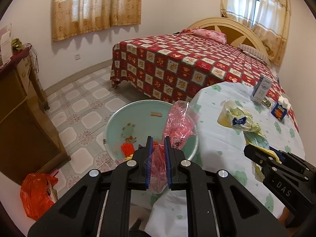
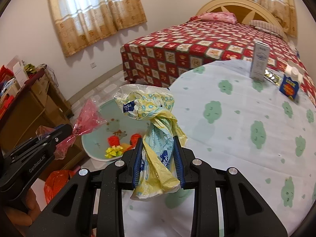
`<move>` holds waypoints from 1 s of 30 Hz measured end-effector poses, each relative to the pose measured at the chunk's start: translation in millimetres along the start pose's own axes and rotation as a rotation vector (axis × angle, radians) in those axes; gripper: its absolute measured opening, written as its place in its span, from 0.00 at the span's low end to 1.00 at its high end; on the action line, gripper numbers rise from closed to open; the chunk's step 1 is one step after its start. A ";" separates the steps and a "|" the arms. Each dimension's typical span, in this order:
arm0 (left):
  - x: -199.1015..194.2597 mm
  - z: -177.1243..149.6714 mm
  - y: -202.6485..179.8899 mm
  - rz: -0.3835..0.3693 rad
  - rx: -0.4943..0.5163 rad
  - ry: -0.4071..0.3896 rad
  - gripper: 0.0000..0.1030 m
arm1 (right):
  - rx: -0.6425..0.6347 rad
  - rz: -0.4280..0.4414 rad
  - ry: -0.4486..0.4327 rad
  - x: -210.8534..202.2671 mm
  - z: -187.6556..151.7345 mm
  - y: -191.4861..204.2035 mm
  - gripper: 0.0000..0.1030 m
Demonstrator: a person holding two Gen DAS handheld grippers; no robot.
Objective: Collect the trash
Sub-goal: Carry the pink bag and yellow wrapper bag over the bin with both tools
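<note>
A bed [image 1: 197, 63] under a red patterned cover fills the far side of the room, with a pink pillow [image 1: 209, 33] at its headboard. Nearer, a round worktop [image 2: 246, 138] wears a white cloth printed with green shapes. On the tiled floor just beside the worktop's edge sits a pale green basin [image 1: 138, 118], and inside it lie an orange scrap [image 2: 113, 140] and a yellow crumpled piece [image 2: 113, 151]. A brown cabinet [image 1: 19, 118] stands along the left wall, and an orange plastic bag [image 1: 37, 193] lies on the floor at its foot.

At the far edge of the worktop stand a tall white carton [image 2: 259, 61] and a smaller blue box [image 2: 289, 87], near each other.

The right tongs [image 2: 158, 150] are clamped on a yellow and white plastic wrapper [image 2: 146, 106], which is bunched between the blue pads and rises above them, held up near the worktop's edge. The left tongs [image 1: 158, 148] are closed on a pink transparent plastic bag [image 1: 178, 122]; a thin fold of it is pinched between the pads while the rest fans out above the basin.
</note>
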State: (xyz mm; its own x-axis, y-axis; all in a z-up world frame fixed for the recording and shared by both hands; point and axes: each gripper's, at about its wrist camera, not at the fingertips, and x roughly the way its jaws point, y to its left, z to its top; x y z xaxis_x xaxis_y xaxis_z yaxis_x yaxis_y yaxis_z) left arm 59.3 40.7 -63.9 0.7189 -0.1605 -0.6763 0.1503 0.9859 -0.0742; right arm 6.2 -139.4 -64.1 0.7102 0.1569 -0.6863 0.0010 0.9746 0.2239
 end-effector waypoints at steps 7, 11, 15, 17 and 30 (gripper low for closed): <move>1.7 2.2 18.1 0.027 -0.028 0.001 0.11 | -0.031 0.026 0.007 11.0 6.8 18.4 0.29; 4.3 5.7 27.1 0.042 -0.042 0.000 0.11 | -0.045 0.044 0.009 18.8 12.3 31.1 0.29; 6.4 9.3 34.0 0.053 -0.052 -0.003 0.11 | -0.054 0.056 0.008 24.6 17.2 40.1 0.29; 7.4 12.0 37.6 0.060 -0.055 -0.006 0.11 | -0.055 0.061 0.006 26.6 20.0 43.9 0.29; 25.2 24.3 61.2 0.097 -0.106 0.004 0.11 | -0.045 0.046 0.006 55.9 43.2 49.8 0.29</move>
State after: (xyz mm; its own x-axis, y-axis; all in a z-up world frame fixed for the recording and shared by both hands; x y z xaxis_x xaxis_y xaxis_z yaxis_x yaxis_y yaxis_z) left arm 103.1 95.9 -67.7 0.7238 -0.0638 -0.6870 0.0073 0.9964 -0.0848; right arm 76.4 -89.0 -61.4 0.7042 0.2023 -0.6805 -0.0629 0.9725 0.2241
